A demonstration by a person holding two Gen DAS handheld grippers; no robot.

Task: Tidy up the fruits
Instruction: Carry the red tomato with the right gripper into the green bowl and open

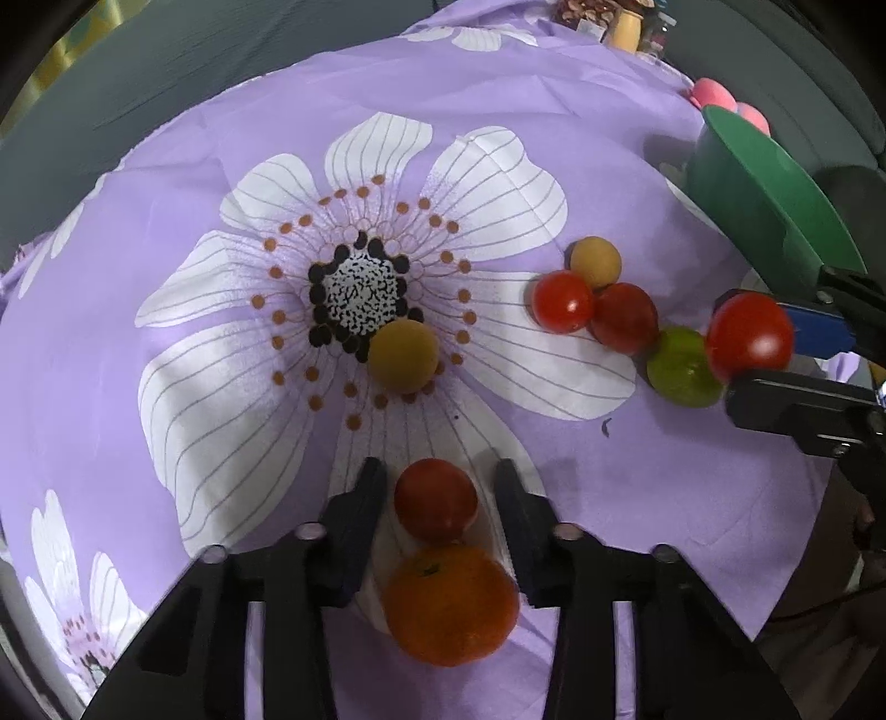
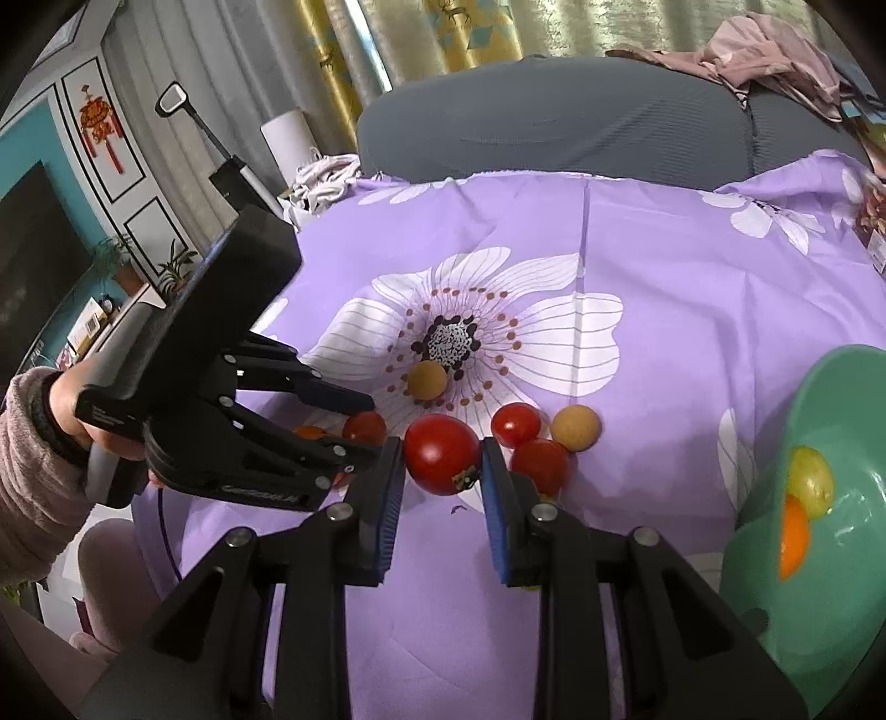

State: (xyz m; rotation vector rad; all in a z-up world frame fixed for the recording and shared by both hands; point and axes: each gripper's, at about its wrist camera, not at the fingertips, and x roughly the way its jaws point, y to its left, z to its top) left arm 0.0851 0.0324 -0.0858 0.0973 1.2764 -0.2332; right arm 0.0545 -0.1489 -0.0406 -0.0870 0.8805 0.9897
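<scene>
My right gripper point(image 2: 441, 462) is shut on a large red tomato point(image 2: 441, 461), held just above the purple cloth; the tomato also shows in the left wrist view point(image 1: 750, 338). My left gripper point(image 1: 434, 479) is open around a small red tomato point(image 1: 435, 498), with an orange point(image 1: 451, 603) lying between its fingers closer in. Loose on the cloth lie two red tomatoes point(image 1: 562, 302) point(image 1: 624, 317), a green fruit point(image 1: 682, 366) and two tan round fruits point(image 1: 595, 261) point(image 1: 403, 356). A green bowl point(image 2: 864, 598) at the right holds a yellow-green fruit point(image 2: 811, 481) and an orange one point(image 2: 794, 541).
The purple flowered cloth point(image 1: 554, 99) covers the table. A grey sofa point(image 2: 554, 122) stands behind it. Pink round things point(image 1: 714, 94) and jars point(image 1: 623, 27) sit at the far right edge in the left wrist view.
</scene>
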